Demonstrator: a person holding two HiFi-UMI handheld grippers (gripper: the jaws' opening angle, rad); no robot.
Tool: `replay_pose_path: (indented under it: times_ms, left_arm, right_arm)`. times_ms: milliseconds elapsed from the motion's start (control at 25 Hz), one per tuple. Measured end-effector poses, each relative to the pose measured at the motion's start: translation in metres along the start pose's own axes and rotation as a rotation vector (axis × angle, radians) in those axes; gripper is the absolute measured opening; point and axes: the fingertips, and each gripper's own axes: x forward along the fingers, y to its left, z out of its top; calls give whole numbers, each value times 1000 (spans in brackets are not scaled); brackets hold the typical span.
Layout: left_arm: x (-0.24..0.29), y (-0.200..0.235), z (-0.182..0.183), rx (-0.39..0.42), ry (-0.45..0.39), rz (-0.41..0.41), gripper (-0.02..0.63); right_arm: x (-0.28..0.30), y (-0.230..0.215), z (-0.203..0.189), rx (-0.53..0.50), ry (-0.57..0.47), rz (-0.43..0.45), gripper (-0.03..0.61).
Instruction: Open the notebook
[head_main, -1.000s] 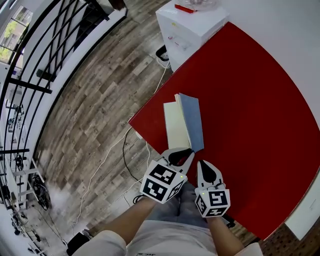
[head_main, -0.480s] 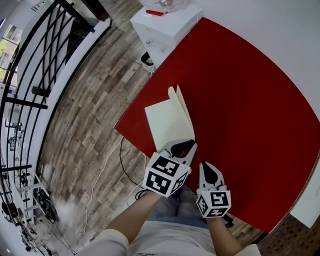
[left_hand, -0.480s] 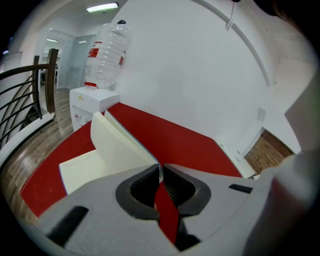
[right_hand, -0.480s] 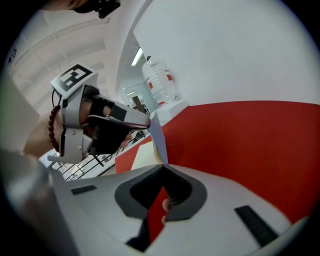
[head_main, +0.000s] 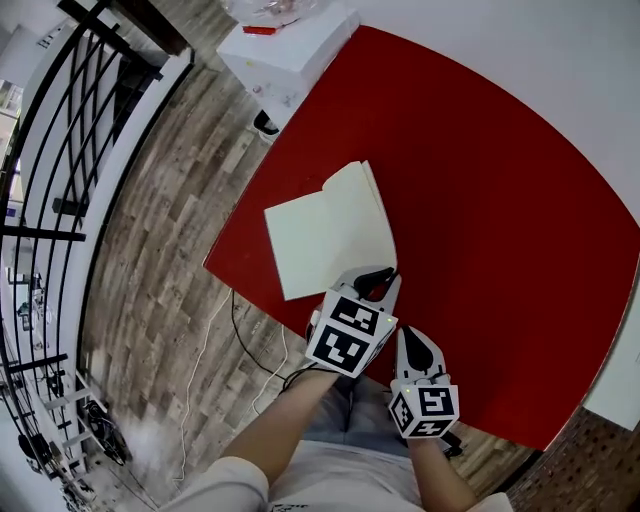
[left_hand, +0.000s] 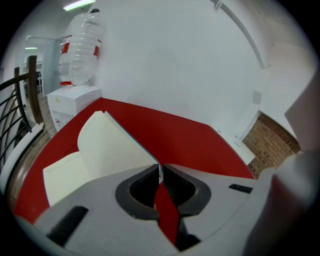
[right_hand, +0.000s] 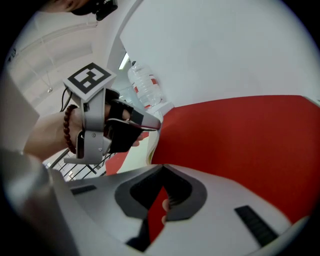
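The notebook (head_main: 325, 238) lies on the red table (head_main: 500, 220) near its left edge, cream pages showing. My left gripper (head_main: 377, 284) is shut on the near corner of the thin blue-edged cover (left_hand: 131, 142), which stands tilted up above the flat cream page (left_hand: 62, 175). In the left gripper view the jaws pinch that edge between them (left_hand: 160, 171). My right gripper (head_main: 414, 342) hovers just beside the left one, over the table's near edge, shut with nothing in it. From the right gripper view (right_hand: 162, 197) I see the left gripper (right_hand: 149, 123) and a sliver of the notebook (right_hand: 151, 146).
A white cabinet (head_main: 290, 50) carrying a large water bottle (left_hand: 80, 47) stands past the table's far left corner. Black railings (head_main: 60, 150) and cables (head_main: 240, 340) are on the wooden floor to the left. A white wall borders the table's far side.
The blue cover, closed-side up a second ago, has swung up and over with my left gripper; cream pages now lie spread. The right gripper has stayed beside it.
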Motion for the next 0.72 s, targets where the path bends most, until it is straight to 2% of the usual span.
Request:
replay_pose_path:
  times_ms: [160,280,560,720]
  left_arm:
    - [32,-11,-34,88,123,4,34]
    - [48,-14,-59,116,191,16,34]
    - [70,-17,-92,158,294,54,34]
    - [74,-15,-101,173,317,63,35]
  right_arm:
    - [-9,-21,-1,22,-5,-44,6]
    - [-17,-37,-3,44,-6,-76,6]
    - [-32,-54,-8,68,-13,-99,6]
    - [-33,-54,-13,76,-9,-95,6]
